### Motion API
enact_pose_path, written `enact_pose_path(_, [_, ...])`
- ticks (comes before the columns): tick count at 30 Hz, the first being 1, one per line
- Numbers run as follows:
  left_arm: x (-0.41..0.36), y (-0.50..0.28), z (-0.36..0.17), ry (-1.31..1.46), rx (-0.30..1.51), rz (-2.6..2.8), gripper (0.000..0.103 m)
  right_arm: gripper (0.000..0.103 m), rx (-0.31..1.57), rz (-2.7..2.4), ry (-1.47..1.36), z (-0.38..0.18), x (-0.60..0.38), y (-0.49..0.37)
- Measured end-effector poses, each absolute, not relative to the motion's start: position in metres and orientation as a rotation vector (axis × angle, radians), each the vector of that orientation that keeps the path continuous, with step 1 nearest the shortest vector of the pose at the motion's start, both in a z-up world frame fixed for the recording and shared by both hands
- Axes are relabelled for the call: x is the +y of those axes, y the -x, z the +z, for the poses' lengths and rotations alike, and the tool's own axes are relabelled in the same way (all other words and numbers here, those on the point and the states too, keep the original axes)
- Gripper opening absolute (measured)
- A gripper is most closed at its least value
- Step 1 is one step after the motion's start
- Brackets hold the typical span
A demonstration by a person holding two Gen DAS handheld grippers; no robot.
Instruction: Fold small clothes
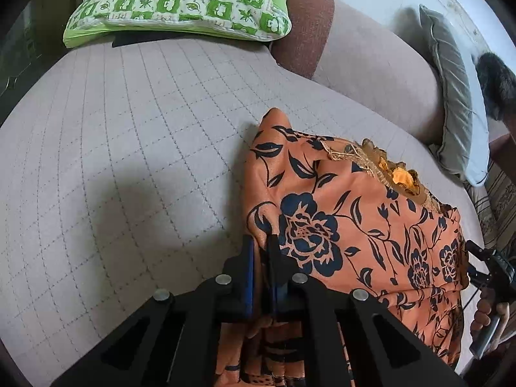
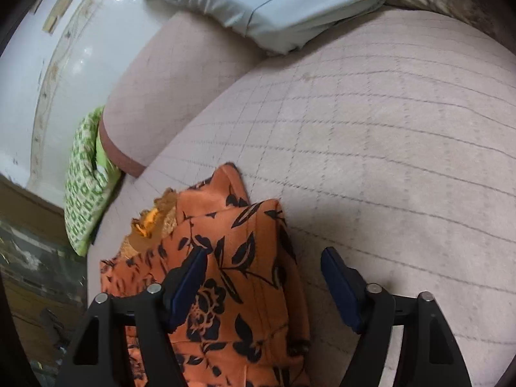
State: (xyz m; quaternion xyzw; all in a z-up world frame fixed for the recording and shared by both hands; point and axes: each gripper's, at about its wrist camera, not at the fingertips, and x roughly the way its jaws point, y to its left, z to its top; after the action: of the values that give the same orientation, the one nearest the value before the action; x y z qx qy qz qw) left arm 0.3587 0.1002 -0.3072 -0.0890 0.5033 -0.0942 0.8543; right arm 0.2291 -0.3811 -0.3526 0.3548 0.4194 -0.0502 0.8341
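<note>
An orange garment with dark blue flowers (image 1: 338, 219) lies partly folded on the quilted sofa seat (image 1: 129, 129), its gold-trimmed neckline (image 1: 380, 164) facing the backrest. My left gripper (image 1: 261, 242) is shut on the garment's left edge, with cloth pinched between the blue pads. In the right wrist view the same garment (image 2: 232, 258) has a folded corner pointing away. My right gripper (image 2: 263, 253) stands open over its right edge. Its left finger (image 2: 190, 277) rests above the cloth and its right finger (image 2: 338, 287) is over the bare seat (image 2: 387, 161).
A green patterned pillow (image 1: 180, 3) lies at the far left end of the sofa. A grey cushion (image 1: 454, 96) leans on the backrest at the right, seen also as a pale cushion (image 2: 274, 3). A person's hand (image 1: 483, 316) holds the other gripper at the right edge.
</note>
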Motion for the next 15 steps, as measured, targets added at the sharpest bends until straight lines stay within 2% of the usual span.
enact_pose_path(1, [0.101, -0.359, -0.307, 0.193, 1.056, -0.196, 0.007, 0.043, 0.885, -0.103, -0.725, -0.352, -0.376, -0.231])
enact_pose_path(2, [0.105, -0.357, -0.305, 0.199, 1.052, -0.193, 0.007, 0.019, 0.897, -0.109, -0.668, -0.35, -0.369, -0.235])
enact_pose_path(5, [0.118, -0.352, -0.298, 0.229, 1.039, -0.182, 0.006, 0.003, 0.886, -0.128, -0.538, -0.337, -0.352, -0.235])
enact_pose_path(8, [0.122, -0.35, -0.294, 0.188, 1.022, -0.135, 0.005, 0.003, 0.824, -0.038, -0.58, -0.314, -0.342, -0.227])
enact_pose_path(11, [0.138, -0.343, -0.28, 0.075, 0.949, 0.029, 0.0, 0.003, 0.768, 0.054, -0.608, -0.291, -0.332, -0.216])
enact_pose_path(15, [0.157, -0.343, -0.288, 0.188, 1.001, -0.03, 0.0, 0.003, 0.822, -0.022, -0.551, -0.298, -0.329, -0.217])
